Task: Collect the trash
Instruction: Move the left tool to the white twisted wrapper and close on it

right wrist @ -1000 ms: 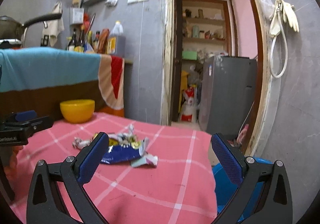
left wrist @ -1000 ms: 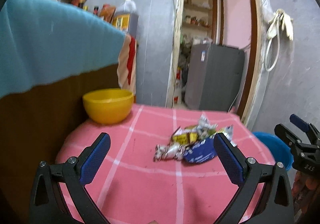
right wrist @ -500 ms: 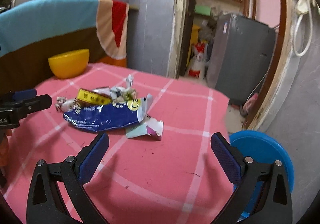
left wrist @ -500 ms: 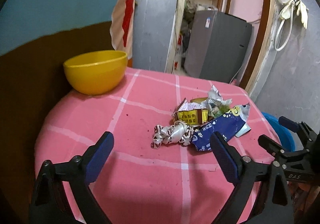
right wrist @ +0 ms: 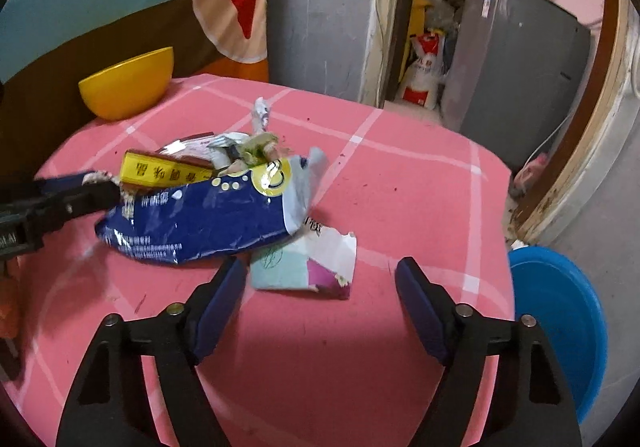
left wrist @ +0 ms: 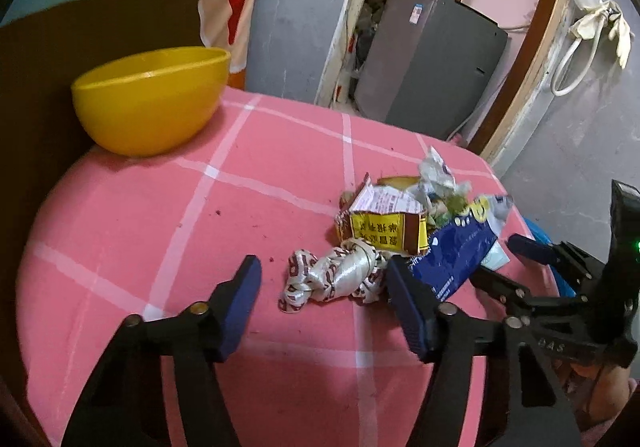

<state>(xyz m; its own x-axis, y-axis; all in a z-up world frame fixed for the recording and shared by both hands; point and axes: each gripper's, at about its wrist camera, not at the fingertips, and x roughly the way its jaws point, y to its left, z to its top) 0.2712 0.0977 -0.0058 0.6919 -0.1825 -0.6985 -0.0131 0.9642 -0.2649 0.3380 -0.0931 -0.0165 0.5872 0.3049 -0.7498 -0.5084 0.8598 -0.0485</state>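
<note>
Two grippers, both open: left gripper [left wrist: 324,287] straddles white twisted wrapper [left wrist: 340,279] at frame centre; right gripper [right wrist: 320,287] brackets torn paper scrap [right wrist: 308,267]. Blue snack bag [right wrist: 200,223] btwn them. Pink tablecloth [left wrist: 160,227] bare toward left edge; yellow bowl [left wrist: 152,99] upper left.

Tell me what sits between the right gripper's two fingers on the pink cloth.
In the right wrist view, a torn teal-and-white wrapper lies just ahead of the right gripper, nearer its left finger. The pink tablecloth is otherwise bare there.
</note>
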